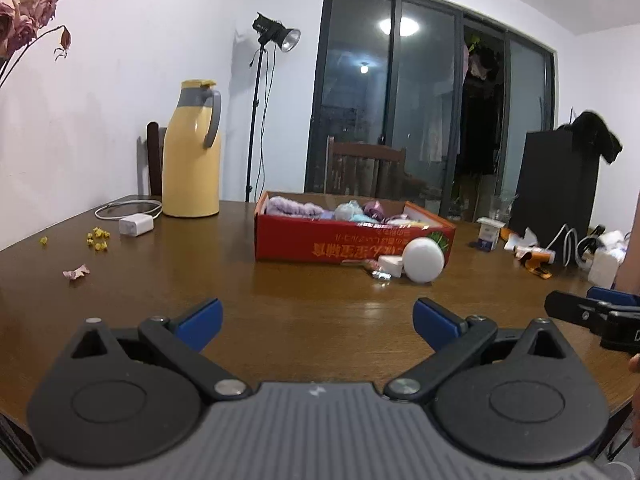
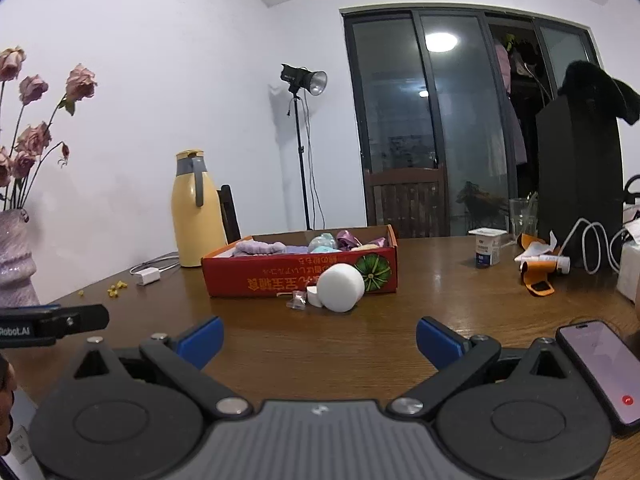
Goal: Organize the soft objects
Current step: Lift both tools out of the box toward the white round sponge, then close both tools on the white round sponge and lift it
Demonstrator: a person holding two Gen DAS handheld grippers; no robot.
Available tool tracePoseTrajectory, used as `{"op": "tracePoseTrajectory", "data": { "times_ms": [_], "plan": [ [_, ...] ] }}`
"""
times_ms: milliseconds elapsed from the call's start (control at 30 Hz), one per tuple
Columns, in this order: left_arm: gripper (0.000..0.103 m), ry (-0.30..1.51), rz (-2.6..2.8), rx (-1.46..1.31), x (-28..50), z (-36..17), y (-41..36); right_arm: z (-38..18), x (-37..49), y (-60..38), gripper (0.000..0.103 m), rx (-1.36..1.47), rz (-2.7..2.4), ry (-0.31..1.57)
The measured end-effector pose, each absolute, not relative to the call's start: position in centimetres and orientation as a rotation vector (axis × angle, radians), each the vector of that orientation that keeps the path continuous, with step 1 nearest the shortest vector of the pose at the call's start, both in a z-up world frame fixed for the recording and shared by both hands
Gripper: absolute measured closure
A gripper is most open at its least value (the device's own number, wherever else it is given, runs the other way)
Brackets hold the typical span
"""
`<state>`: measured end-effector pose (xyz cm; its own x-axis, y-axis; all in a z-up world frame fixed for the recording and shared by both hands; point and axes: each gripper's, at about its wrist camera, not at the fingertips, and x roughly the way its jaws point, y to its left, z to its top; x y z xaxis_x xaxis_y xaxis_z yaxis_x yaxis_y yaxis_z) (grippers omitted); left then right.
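Both claws stand wide open and hold nothing: the left claw point(image 1: 318, 322) and the right claw point(image 2: 320, 340) hover low over the brown wooden table point(image 1: 280, 312), side by side, with only bare wood between their blue pads. It seems the step in hand is the approach to the loose things that are not yet put away. In front of both claws, well apart from them, a white round foam puff point(image 2: 341, 287) leans on the front wall of the red cardboard box point(image 2: 256, 280), with a small white foam block point(image 2: 313, 296) and a clear crumpled wrapper point(image 2: 297, 301) touching beside it. The puff looks light and squashy, so the next move probably calls for a gentle closing around its middle, then a lift over the box wall. Inside the box already lie a lilac fluffy cloth point(image 2: 258, 247) and some pastel soft items point(image 2: 336, 242).
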<state>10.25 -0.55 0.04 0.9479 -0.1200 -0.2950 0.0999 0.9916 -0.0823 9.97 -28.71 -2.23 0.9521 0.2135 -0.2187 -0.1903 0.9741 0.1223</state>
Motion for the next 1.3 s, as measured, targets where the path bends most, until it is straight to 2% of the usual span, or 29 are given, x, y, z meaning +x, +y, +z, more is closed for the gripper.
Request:
{"op": "tracePoseTrajectory", "data": {
  "times_ms": [167,267,367,500,567,633,700,800,933,967,1100,1167,1300],
  "plan": [
    [0.0,0.351,-0.14,-0.075,12.5,-0.2,-1.1,-2.7,12.2,-29.2,0.003,0.128,0.194,0.296],
    [0.0,0.363,-0.162,-0.06,14.4,-0.1,-1.9,-2.3,14.5,-29.4,0.013,0.15,0.219,0.329],
    [0.0,0.359,-0.192,-0.051,16.8,0.3,-3.1,-1.7,17.7,-29.3,0.019,0.158,0.249,0.346],
    [0.0,0.351,-0.246,-0.06,21.2,0.9,-4.8,-0.7,22.8,-29.4,0.019,0.173,0.264,0.351],
    [0.007,0.352,-0.263,-0.059,23.5,1.0,-5.6,-0.4,25.7,-29.5,0.02,0.197,0.273,0.364],
    [0.011,0.362,-0.266,-0.06,25.9,1.1,-6.3,-0.3,28.8,-29.8,0.027,0.231,0.282,0.387],
    [0.014,0.381,-0.267,-0.066,28.1,0.9,-6.7,-0.6,31.6,-30.1,0.029,0.273,0.29,0.422],
    [0.02,0.409,-0.276,-0.072,30.4,0.6,-7.0,-1.2,35.1,-30.3,0.038,0.309,0.285,0.447],
    [0.021,0.433,-0.28,-0.08,32.7,0.2,-6.9,-1.7,36.9,-29.8,0.064,0.278,0.3,0.46],
    [0.021,0.437,-0.279,-0.088,33.0,0.0,-6.7,-1.8,36.7,-29.6,0.065,0.261,0.324,0.471],
    [0.021,0.474,-0.285,-0.125,33.7,-0.9,-6.0,-2.0,33.6,-29.0,0.063,0.177,0.432,0.454],
    [0.023,0.501,-0.311,-0.14,34.0,-1.3,-6.1,-1.8,32.6,-30.1,0.055,0.226,0.433,0.437],
    [0.024,0.55,-0.422,-0.223,34.3,-1.6,-6.8,-2.1,33.8,-32.2,0.052,0.31,0.354,0.456]
  ]
}}
